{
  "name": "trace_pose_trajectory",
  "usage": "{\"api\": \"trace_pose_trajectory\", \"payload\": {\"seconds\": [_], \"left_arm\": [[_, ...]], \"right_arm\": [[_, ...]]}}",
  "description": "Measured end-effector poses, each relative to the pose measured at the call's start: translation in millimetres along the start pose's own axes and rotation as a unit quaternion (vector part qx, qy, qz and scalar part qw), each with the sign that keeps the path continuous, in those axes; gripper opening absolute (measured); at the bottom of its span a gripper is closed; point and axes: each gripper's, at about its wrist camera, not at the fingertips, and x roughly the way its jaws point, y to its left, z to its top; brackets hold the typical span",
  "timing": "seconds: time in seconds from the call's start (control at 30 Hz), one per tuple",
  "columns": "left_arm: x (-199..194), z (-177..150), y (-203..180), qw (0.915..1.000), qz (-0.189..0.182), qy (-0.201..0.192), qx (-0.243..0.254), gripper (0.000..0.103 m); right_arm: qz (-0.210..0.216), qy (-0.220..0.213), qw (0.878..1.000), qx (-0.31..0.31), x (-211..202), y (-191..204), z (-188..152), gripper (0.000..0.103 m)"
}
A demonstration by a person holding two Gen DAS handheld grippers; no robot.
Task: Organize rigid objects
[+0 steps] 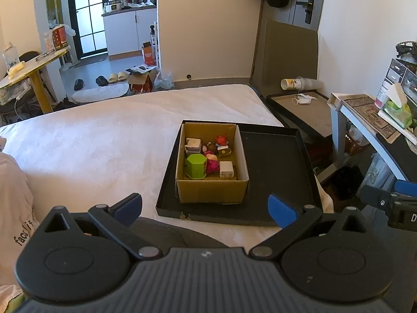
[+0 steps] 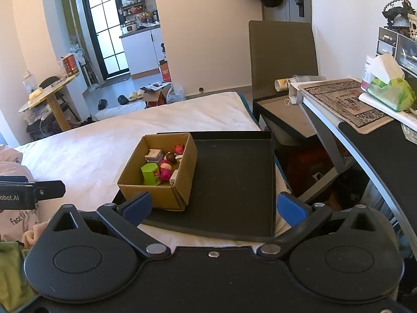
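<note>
A small cardboard box (image 1: 211,190) (image 2: 156,193) stands in the left half of a shallow black tray (image 1: 276,172) (image 2: 234,182) on the white bed. Inside it lie several small objects: a green hexagonal box (image 1: 196,166) (image 2: 150,173), a white charger (image 1: 226,169), a grey-white toy (image 1: 193,144) (image 2: 155,155), a red figure (image 1: 222,140) (image 2: 179,148) and pink pieces (image 1: 211,165) (image 2: 165,172). My left gripper (image 1: 206,210) hovers open in front of the tray's near edge, holding nothing. My right gripper (image 2: 215,207) is open and empty too, over the tray's near side.
The white bed (image 1: 104,140) (image 2: 91,151) stretches left of the tray. A pink garment (image 1: 13,190) lies at the left. At the right stand a low dark table (image 1: 307,114) (image 2: 284,114) and a desk with a tissue pack (image 1: 397,109) (image 2: 391,91).
</note>
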Motion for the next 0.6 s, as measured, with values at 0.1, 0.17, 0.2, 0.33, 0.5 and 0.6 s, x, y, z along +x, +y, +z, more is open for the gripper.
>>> {"api": "trace_pose_trajectory", "payload": {"seconds": [0.1, 0.17, 0.2, 0.33, 0.5, 0.6], "left_arm": [[-1.4, 0.6, -0.3, 1.0, 0.001, -0.001, 0.003, 0.102], [-3.1, 1.2, -0.1, 1.0, 0.001, -0.003, 0.003, 0.102], [-4.1, 1.4, -0.1, 1.0, 0.001, -0.004, 0.003, 0.102], [-5.9, 2.3, -0.9, 1.0, 0.001, -0.006, 0.004, 0.102], [-6.1, 2.3, -0.7, 1.0, 0.0, -0.006, 0.003, 0.102], [-6.6, 2.1, -0.3, 1.0, -0.001, -0.005, 0.002, 0.102]], "right_arm": [[0.001, -0.001, 1.0, 0.002, -1.0, -0.7, 0.5, 0.103], [-0.001, -0.003, 1.0, 0.002, -1.2, -1.3, 0.9, 0.103], [-0.001, -0.003, 1.0, 0.002, -1.2, -1.5, 1.1, 0.103], [-0.001, -0.005, 1.0, 0.002, -2.1, -0.6, 0.7, 0.103], [0.0, -0.005, 1.0, 0.001, -2.1, 0.7, 1.3, 0.103], [0.004, -0.005, 1.0, 0.004, -2.3, -0.3, 1.4, 0.103]]}}
